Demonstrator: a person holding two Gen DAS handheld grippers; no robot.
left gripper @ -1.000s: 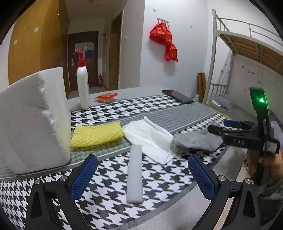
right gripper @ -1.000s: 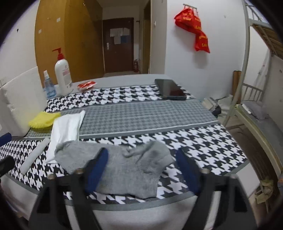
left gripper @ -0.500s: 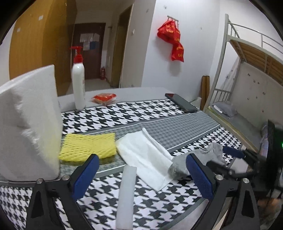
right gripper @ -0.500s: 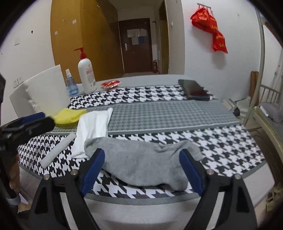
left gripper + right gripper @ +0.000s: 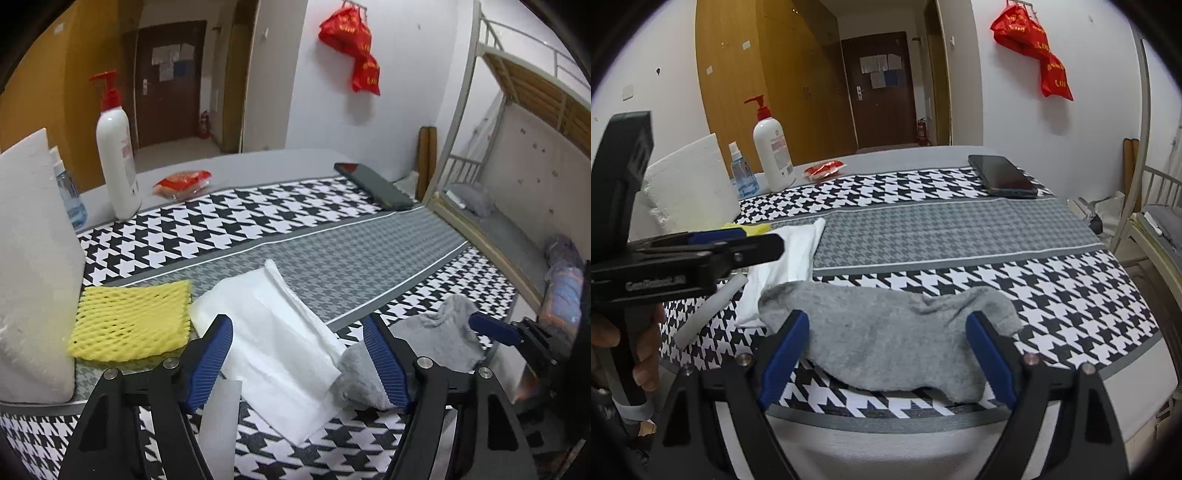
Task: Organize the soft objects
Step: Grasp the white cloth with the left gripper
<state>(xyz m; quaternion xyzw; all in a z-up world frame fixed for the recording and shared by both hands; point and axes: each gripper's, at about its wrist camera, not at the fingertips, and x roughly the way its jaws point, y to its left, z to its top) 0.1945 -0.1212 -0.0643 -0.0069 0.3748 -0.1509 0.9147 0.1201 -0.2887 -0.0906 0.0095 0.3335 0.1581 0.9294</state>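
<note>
Left wrist view: the left gripper (image 5: pixel 297 354) is held low over the near edge of the houndstooth cloth (image 5: pixel 258 206), its fingers spread wide with nothing between the blue pads (image 5: pixel 210 358). The white folded cloth (image 5: pixel 269 332) lies directly ahead in the gap. A white foam stick (image 5: pixel 219 417) lies below the left finger, partly hidden by it. The yellow foam net (image 5: pixel 129 321) lies flat to the left, beside the white foam block (image 5: pixel 33 266). The grey sock (image 5: pixel 424 339) lies to the right, one end touching the white folded cloth's edge. The right gripper (image 5: pixel 495 328) enters from the right at sock level; its opening cannot be judged here.

Right wrist view: the right gripper (image 5: pixel 886 350) is level and low at the table edge, fingers wide apart, straddling the grey sock (image 5: pixel 890 332), which lies flat on the cloth. Contact between pads and sock cannot be confirmed. The left gripper (image 5: pixel 738 243) reaches in from the left, held by a hand (image 5: pixel 642 350) on its handle. A pump bottle (image 5: pixel 772 147), spray bottle (image 5: pixel 740 173), red packet (image 5: pixel 823 170) and phone (image 5: pixel 1001 175) stand at the far side.
</note>
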